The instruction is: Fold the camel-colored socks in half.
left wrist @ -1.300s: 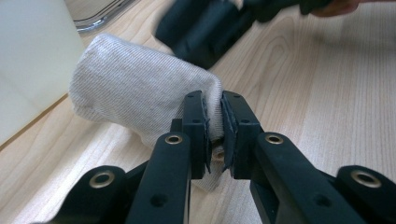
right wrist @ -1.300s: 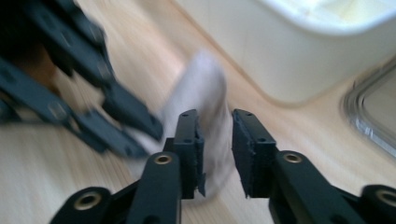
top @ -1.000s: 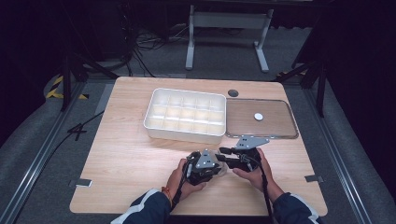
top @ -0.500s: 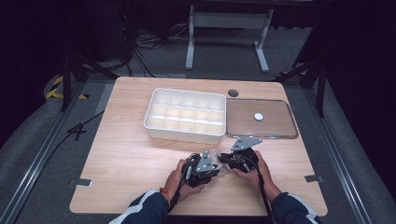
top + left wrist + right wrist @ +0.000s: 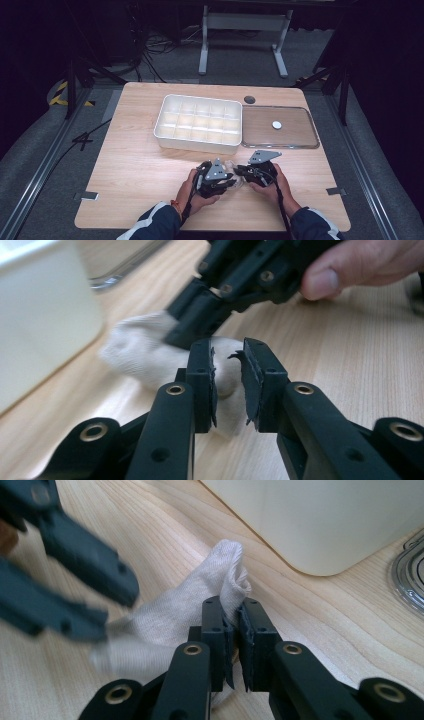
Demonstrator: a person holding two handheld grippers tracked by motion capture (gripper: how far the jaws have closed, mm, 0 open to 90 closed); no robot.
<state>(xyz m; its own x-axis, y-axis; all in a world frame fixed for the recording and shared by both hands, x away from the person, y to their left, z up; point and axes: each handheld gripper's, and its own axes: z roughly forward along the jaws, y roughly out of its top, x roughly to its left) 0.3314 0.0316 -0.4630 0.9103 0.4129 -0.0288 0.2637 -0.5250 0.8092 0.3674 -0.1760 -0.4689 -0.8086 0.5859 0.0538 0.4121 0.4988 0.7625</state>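
Observation:
A white cloth lies crumpled on the wooden table near the front, between the two grippers. My right gripper is shut on a raised fold of the cloth; in the high view the right gripper points left. My left gripper hovers just over the near end of the cloth with a narrow gap between its jaws and nothing pinched. The left gripper faces the right one, tips almost touching. A hand holds each gripper.
A white compartment tray stands just behind the grippers, close to the cloth. A clear lid with a white knob lies flat to its right. A small black disc sits at the table's far edge.
The two grippers have drawn slightly closer together. The right one has come a little toward the person, and the left one is still moving at the cloth.

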